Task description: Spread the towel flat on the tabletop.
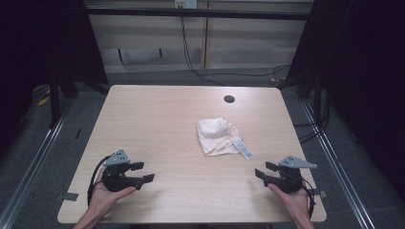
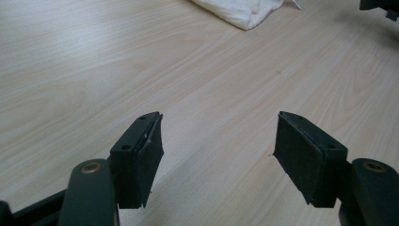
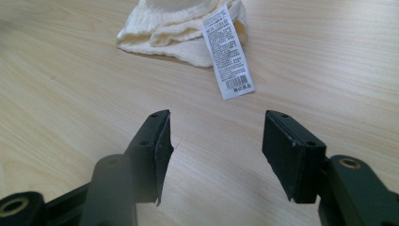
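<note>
Held low at the near edge of a wooden table (image 1: pixel 157 119): left gripper (image 1: pixel 142 173) and right gripper (image 1: pixel 265 170), jaws spread, gripping nothing. Farther back, right of centre, crumpled cream cloth (image 1: pixel 217 135) with white label (image 3: pixel 227 52).

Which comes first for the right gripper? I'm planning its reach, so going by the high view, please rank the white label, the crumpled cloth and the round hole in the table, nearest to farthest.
From the right gripper, in the high view:
1. White label, at the cloth's right edge, on the gripper's side.
2. Crumpled cloth, mid-table, just beyond the label.
3. Round hole, near the table's far edge.
</note>
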